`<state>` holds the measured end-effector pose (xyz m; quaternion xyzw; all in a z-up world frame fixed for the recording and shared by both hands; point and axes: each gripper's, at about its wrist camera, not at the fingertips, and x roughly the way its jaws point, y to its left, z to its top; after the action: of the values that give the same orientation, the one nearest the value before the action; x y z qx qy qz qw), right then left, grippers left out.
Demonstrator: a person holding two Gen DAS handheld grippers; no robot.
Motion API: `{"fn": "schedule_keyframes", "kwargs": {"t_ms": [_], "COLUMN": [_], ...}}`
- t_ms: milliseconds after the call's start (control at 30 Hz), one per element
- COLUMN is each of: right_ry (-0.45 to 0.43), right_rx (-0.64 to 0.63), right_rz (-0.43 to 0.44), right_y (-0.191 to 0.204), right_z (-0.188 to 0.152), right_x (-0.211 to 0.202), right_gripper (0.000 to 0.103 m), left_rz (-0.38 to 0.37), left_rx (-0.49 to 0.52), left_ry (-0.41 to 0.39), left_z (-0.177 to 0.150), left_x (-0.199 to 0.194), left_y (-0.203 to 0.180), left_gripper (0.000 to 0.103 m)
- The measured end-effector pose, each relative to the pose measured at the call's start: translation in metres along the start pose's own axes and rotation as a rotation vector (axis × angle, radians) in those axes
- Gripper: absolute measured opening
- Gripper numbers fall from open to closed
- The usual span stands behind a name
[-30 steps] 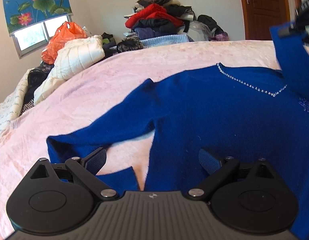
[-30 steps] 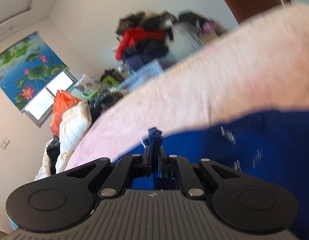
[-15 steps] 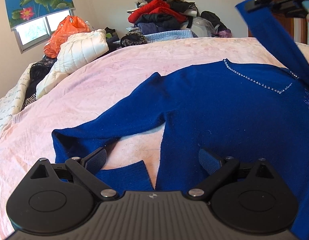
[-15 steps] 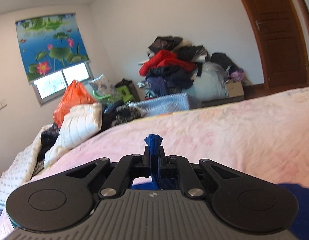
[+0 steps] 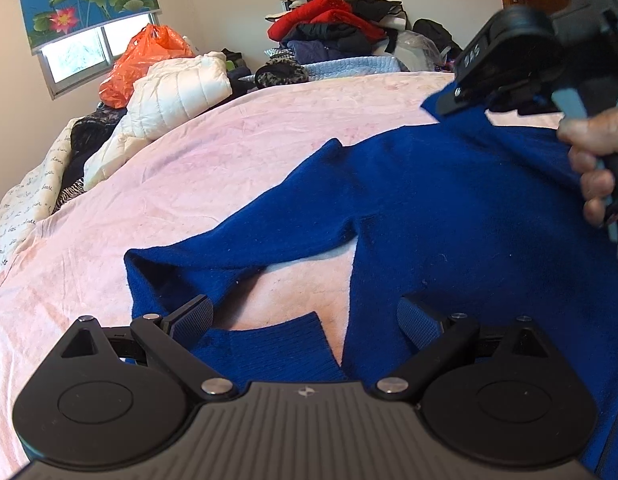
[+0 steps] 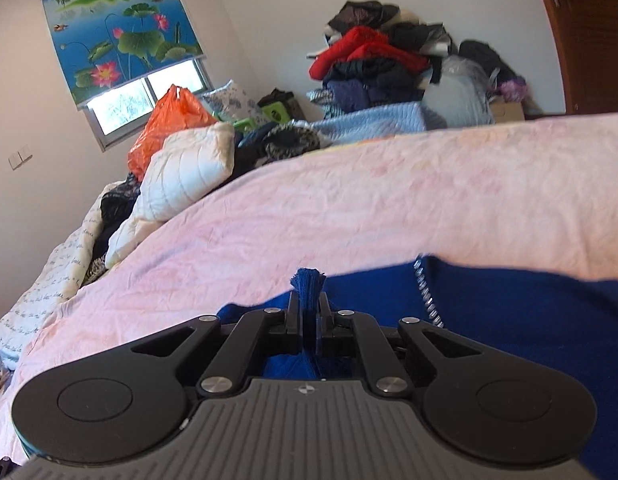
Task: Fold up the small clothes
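Now, left wrist view: left gripper point(image 5: 305, 316) spread over the blue sweater point(image 5: 449, 216) on the bed point(image 5: 229, 152); at two o'clock the sleeve has swung inward. Right wrist view: right gripper point(image 6: 308, 320) pinches that sleeve point(image 6: 307, 280), probably its cuff, beginning the fold.

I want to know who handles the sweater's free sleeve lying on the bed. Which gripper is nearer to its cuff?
Left. The left gripper hangs open right over the cuff. The right gripper is far across the sweater, shut on the other sleeve.
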<state>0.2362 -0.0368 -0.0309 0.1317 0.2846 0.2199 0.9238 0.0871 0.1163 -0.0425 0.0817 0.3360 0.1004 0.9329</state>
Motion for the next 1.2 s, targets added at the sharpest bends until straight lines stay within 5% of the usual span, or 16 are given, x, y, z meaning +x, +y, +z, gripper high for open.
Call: {"fn": "schedule_keyframes", "kwargs": {"t_ms": [200,333,433,567,700,800,1033,1200], "right_ry": [0.092,0.158,0.141,0.192,0.189,0.149,0.23,0.31], "right_rx": [0.043,0.091,0.078,0.074,0.051,-0.099,-0.737,-0.764], "right_rz": [0.02,0.108,0.149,0.159,0.14,0.229,0.373,0.417], "right_y": [-0.004,-0.005,0.002,0.004,0.01,0.035,0.125,0.152], "right_z": [-0.013,-0.02,-0.018,-0.019,-0.023,-0.026,-0.075,-0.089], "right_x": [0.023,0.027,0.013,0.013,0.007,-0.015,-0.041,-0.031], "right_gripper": [0.016,0.044,0.046,0.065,0.062,0.062,0.062,0.062], "left_rz": [-0.001,-0.003,0.004,0.01,0.011,0.064,0.228,0.264], "left_rx": [-0.027,-0.026,-0.043,-0.091,-0.129,-0.17,-0.327,-0.415], "left_ry": [0.018,0.023,0.021,0.041,0.047,0.051,0.052,0.046], "left_z": [-0.003,-0.005,-0.007,-0.009,-0.014,-0.02,-0.028,-0.031], "left_x": [-0.002,-0.006,-0.01,-0.014,-0.024,-0.031,-0.037,-0.044], "left_y": [0.003,0.005,0.013,0.029,0.05,0.072,0.13,0.157], "left_gripper": [0.1,0.1,0.1,0.1,0.1,0.1,0.1,0.1]}}
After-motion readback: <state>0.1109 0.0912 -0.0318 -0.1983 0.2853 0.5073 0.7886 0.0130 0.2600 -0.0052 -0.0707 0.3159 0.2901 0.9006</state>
